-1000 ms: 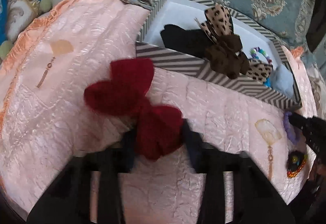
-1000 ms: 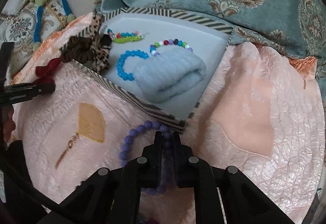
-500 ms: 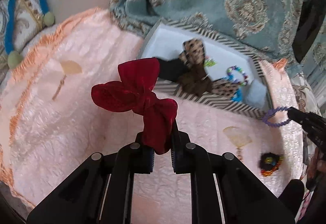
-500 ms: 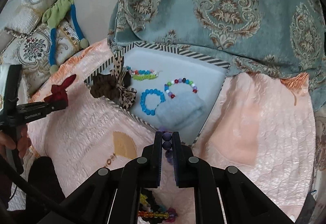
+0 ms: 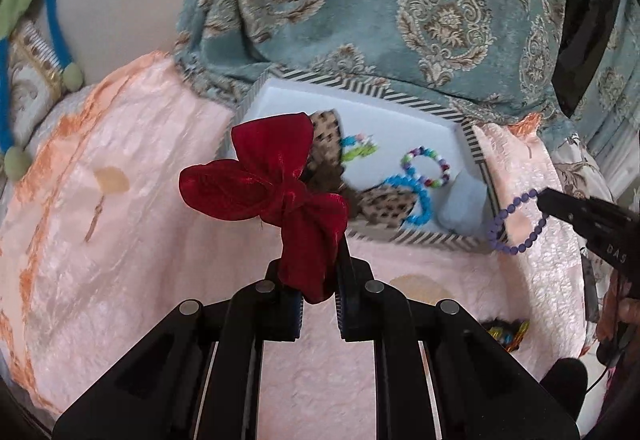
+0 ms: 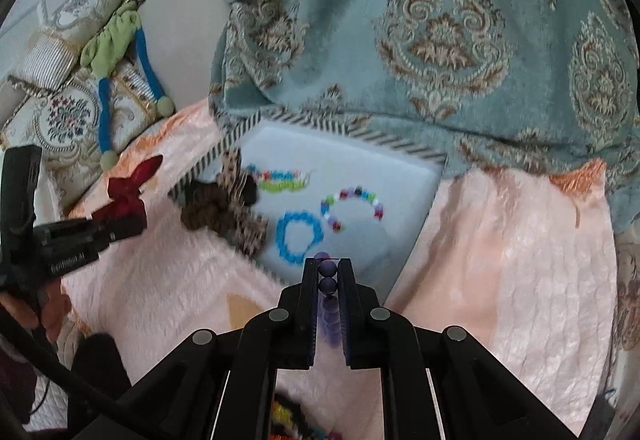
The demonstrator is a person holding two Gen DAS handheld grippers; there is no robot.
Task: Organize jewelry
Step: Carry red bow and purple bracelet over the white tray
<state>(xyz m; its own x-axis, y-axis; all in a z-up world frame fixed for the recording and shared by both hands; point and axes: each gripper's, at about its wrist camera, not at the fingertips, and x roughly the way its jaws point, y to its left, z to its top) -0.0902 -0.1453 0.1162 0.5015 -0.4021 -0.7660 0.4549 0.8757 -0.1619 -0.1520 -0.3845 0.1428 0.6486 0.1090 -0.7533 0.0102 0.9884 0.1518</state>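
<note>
Nearest the left wrist camera, the left gripper [image 5: 314, 282] has its jaws drawn in on the lower tail of a red velvet bow [image 5: 276, 196], pinching it so that the two loops stand up above the fingertips, clear of the pink quilted cloth [image 5: 140, 240] below. In the right wrist view the same bow [image 6: 128, 196] shows at the far left, held off the cloth.

The right gripper [image 6: 329, 274] is pressed nearly together on a purple bead bracelet [image 6: 329, 272]: two beads sit between the fingers and the rest of the loop hangs blurred beneath them. From the left wrist camera the bracelet [image 5: 516, 224] dangles as an open ring from that gripper's tip, in the air just right of the box's near right corner.

Near the bottom edge, a dark multicoloured bead piece [image 5: 506, 332] lies on the cloth.

Farther on sits a striped-rim box [image 6: 404, 152] with a pale floor. Inside it lie a blue bead bracelet [image 6: 298, 236], a mixed-colour bead bracelet [image 6: 356, 206] just right of it, a green and blue bead strand [image 6: 280, 180] toward the far side, and a leopard-print bow [image 6: 236, 216] draped over the left rim. A pale blue soft bundle [image 5: 462, 208] rests in the box's near right corner.

Beyond the box lies a teal damask fabric [image 6: 440, 40].
</note>
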